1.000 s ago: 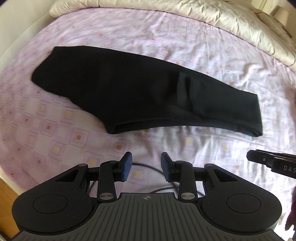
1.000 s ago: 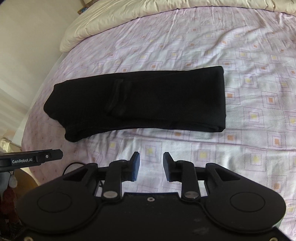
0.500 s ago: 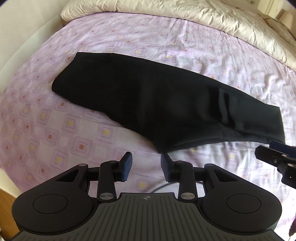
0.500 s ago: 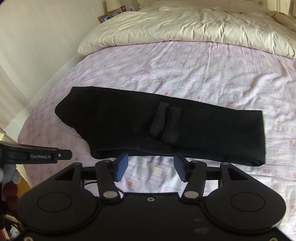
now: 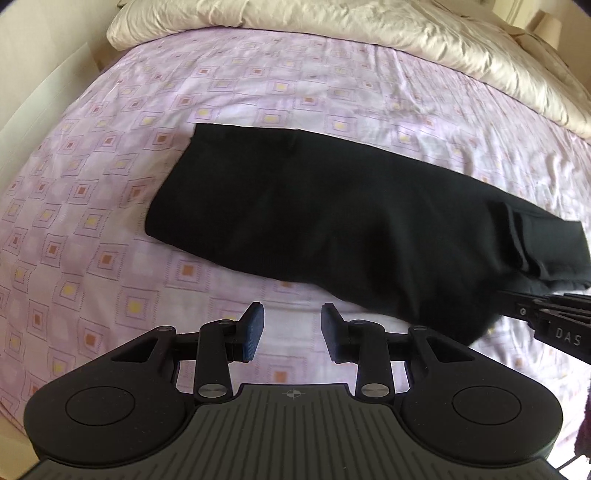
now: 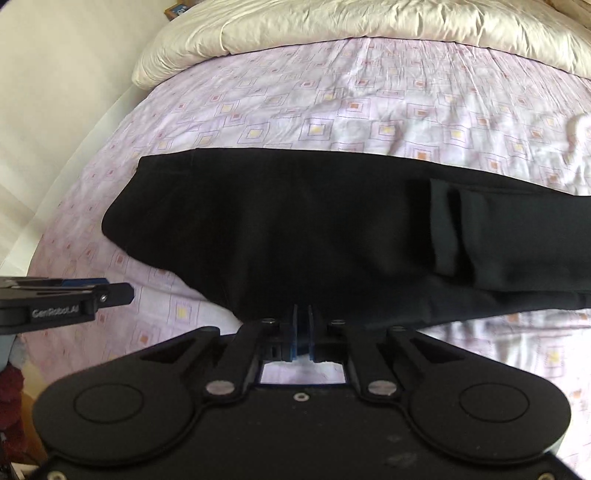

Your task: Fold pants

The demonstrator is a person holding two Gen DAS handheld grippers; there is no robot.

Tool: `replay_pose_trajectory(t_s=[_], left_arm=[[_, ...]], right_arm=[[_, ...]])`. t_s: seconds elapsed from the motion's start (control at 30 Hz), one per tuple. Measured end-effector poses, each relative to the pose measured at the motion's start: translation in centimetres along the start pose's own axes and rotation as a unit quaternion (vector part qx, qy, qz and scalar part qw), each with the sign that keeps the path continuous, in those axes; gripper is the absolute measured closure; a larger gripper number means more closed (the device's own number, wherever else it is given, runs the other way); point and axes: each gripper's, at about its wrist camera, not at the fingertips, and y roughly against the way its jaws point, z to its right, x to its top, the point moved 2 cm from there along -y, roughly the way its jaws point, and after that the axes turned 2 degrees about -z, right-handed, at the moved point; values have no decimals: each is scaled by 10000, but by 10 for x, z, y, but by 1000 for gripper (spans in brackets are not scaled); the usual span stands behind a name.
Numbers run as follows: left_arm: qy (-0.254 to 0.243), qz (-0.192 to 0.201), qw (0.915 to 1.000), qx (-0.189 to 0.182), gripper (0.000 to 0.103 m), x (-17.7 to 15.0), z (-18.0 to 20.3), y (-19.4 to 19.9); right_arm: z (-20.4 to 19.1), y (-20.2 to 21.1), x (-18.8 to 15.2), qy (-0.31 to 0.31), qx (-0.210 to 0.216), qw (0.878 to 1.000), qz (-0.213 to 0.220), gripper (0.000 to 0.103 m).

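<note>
Black pants (image 5: 332,221) lie folded lengthwise across the purple patterned bed sheet (image 5: 110,240); they also fill the middle of the right wrist view (image 6: 295,229). My left gripper (image 5: 290,332) is open and empty, hovering just in front of the pants' near edge. My right gripper (image 6: 302,332) has its jaws nearly together at the pants' near edge, apparently pinching the fabric. It also shows at the right edge of the left wrist view (image 5: 546,321). The left gripper shows at the left of the right wrist view (image 6: 110,293).
A cream duvet (image 5: 369,26) is bunched along the far side of the bed, also in the right wrist view (image 6: 332,29). A pale wall (image 6: 55,110) runs along the bed's left side. A lamp (image 5: 546,27) stands at the far right.
Both grippers moved closer to the pants. The right gripper went from open to nearly shut at the pants' near edge. The left gripper stayed open.
</note>
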Motion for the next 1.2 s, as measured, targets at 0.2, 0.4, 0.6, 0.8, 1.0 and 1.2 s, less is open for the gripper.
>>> replay_pose_trajectory(t_s=[0.2,0.4,0.6,0.8,1.0,1.2], left_arm=[[58,-49,9999,-80,69,14,-19,-12],[130,-109,9992,-364,69,25,-29,-26],[519,-167,9976,-430,69,41,-42,-45],[714,-301,9964,-342,69,46,-56,-63],[996,-218,9941,-376,69,37,-65,-61],[1336,-325,9900,-320,68,25,-72,-64]], right_arm=[[-10,-44,-12,-76,-222,9975,-660,91],[-8,-54,-19,-63,-319,9971,-692,95],[-6,-55,-15,-14,-271,9968,-757,96],[-5,-63,-6,-78,-252,9959,-867,95],[6,-61,-1,-112,-130,9951,-970,96],[14,-61,5,-152,-44,9943,-1056,96]])
